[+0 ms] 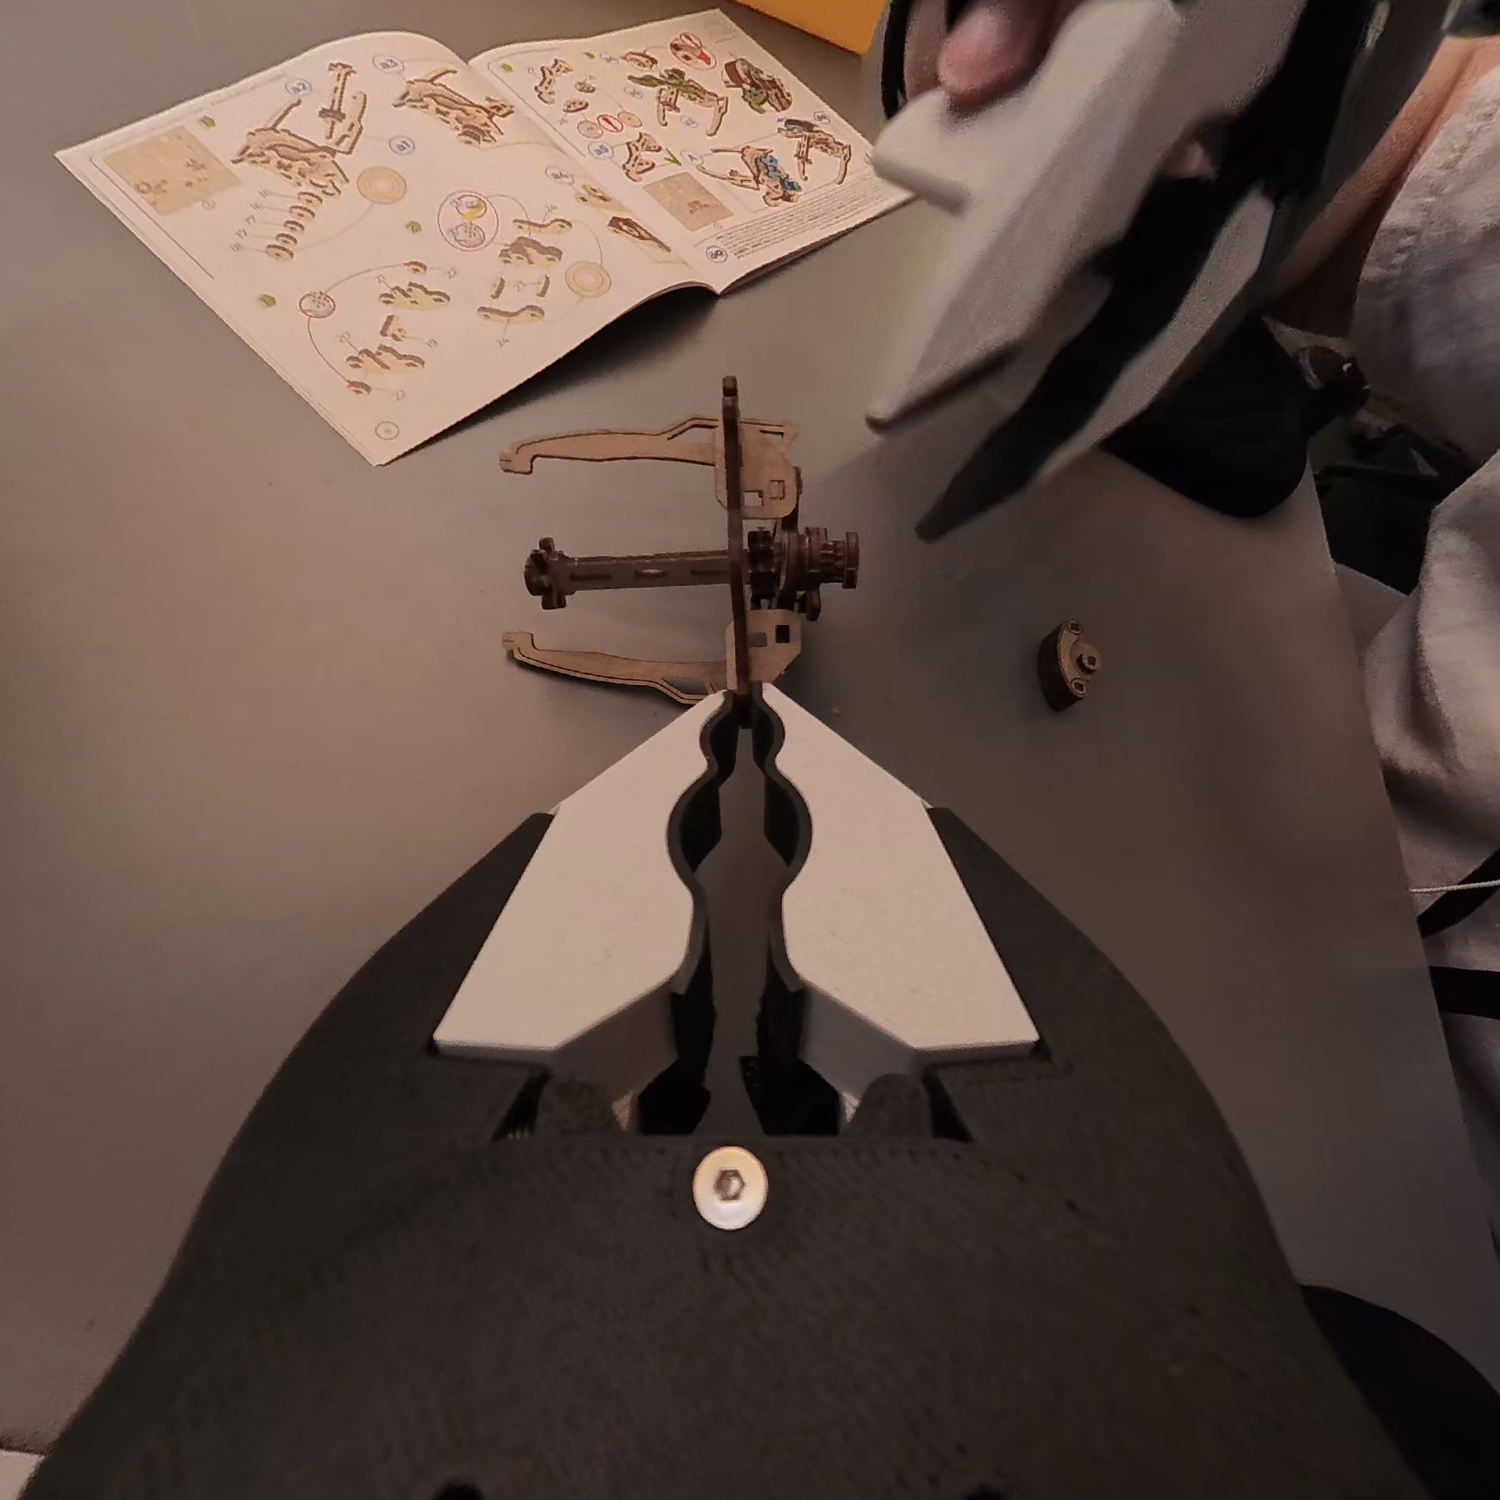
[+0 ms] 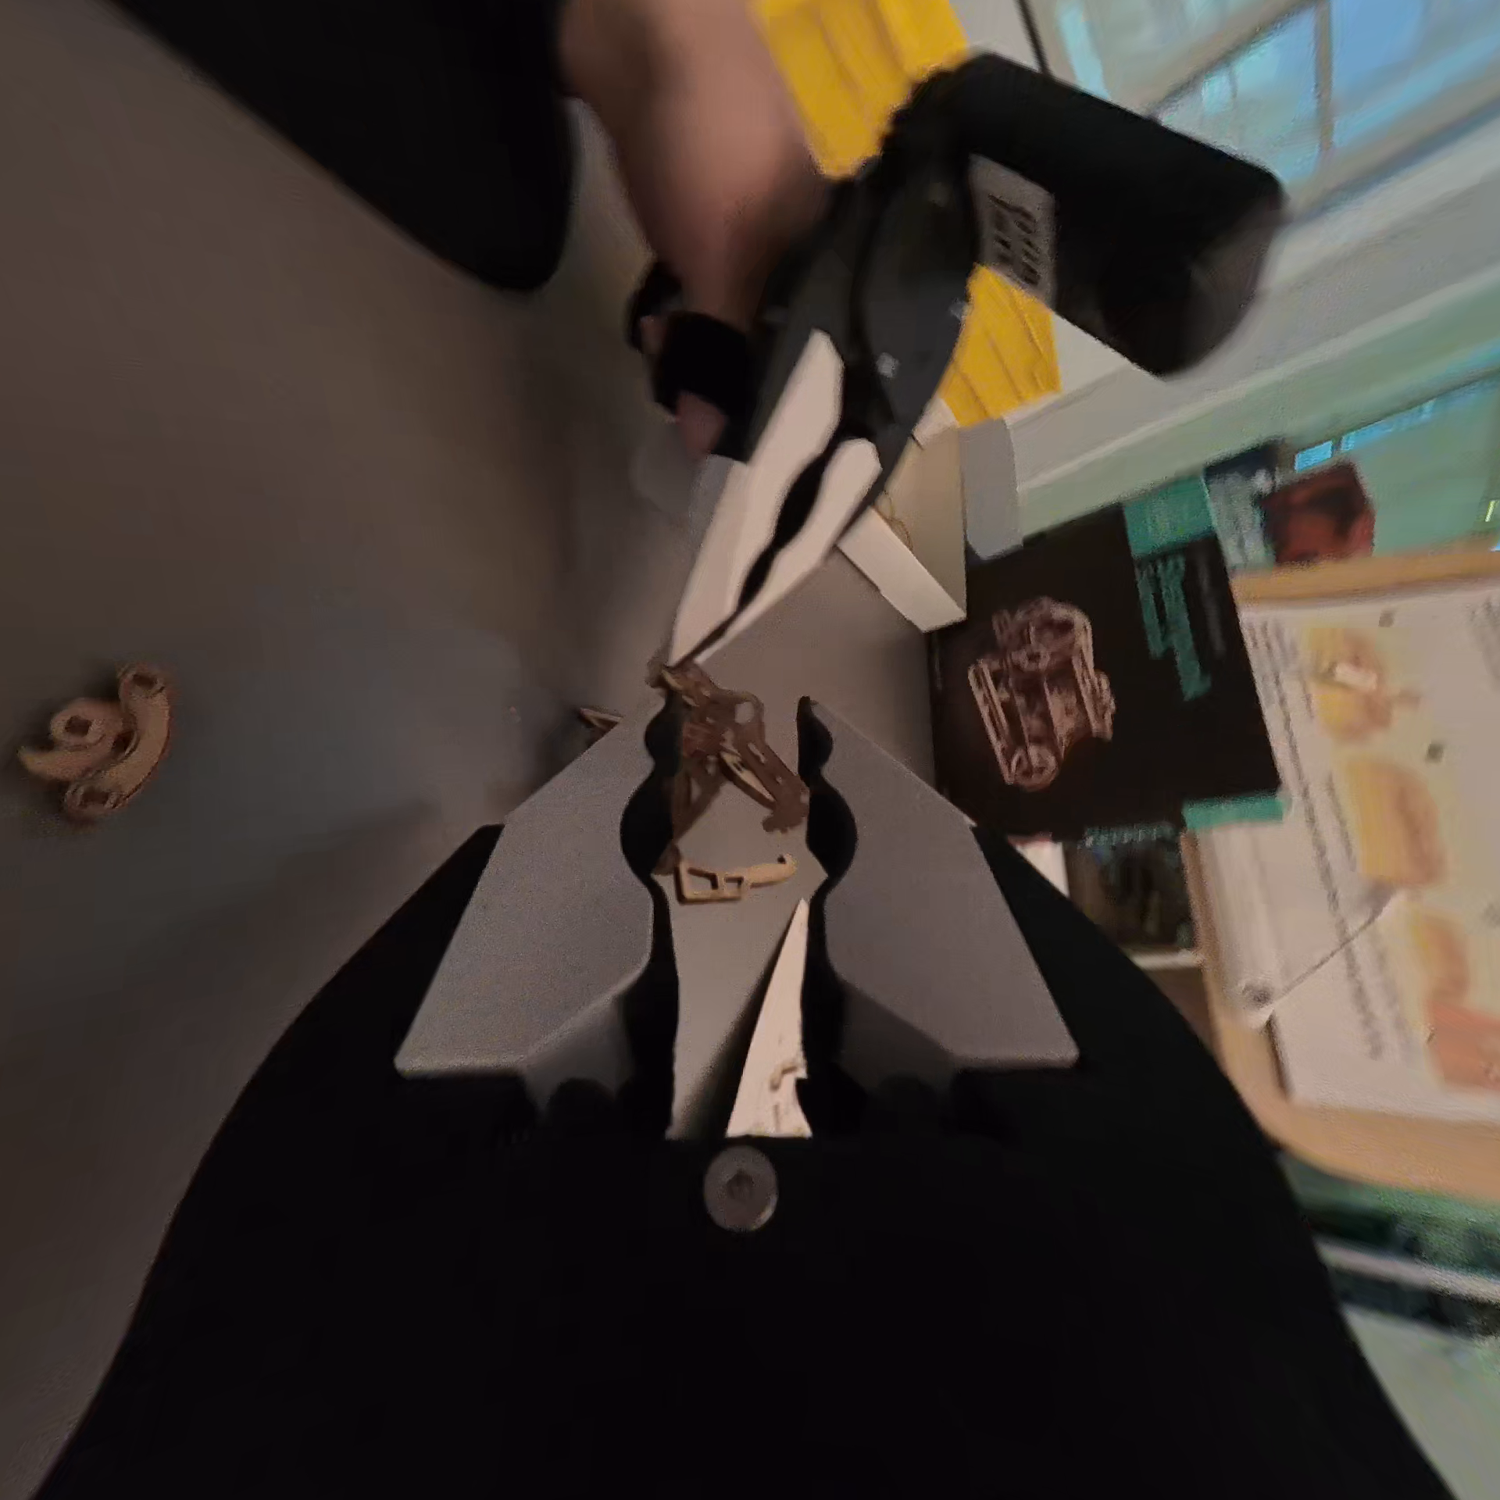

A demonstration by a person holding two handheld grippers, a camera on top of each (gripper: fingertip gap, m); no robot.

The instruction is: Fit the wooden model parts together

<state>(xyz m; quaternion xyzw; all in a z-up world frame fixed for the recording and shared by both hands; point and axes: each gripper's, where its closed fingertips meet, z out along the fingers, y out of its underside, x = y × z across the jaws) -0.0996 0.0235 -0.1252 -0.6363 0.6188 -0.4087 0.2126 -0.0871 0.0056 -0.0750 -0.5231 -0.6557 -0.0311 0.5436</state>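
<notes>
At far left on the grey table [image 1: 203,730], an open booklet [image 1: 454,211] lies flat, pages up, presumably so the assembly diagrams can be consulted while working. Centre: the left gripper [image 1: 747,704] has its jaws pinched on the lower edge of the model [image 1: 734,552], gripping a thin upright plate so that the assembly stands clear of the table and its sides are exposed for fitting. From this plate a dark slotted axle with a toothed hub runs leftward, small gears cluster on the right, and two pale, flat curved arms extend left, one above and one below the axle. Right of the model, well apart, a small curved part [image 1: 1067,664] with holes rests loose on the table, probably awaiting its turn. Upper right: the right gripper [image 1: 966,454] hovers above and beside the model; in its own view the jaws [image 2: 730,722] stand moderately apart and empty, framing the model, probably to steady it or to take a part; that view is blurred.
</notes>
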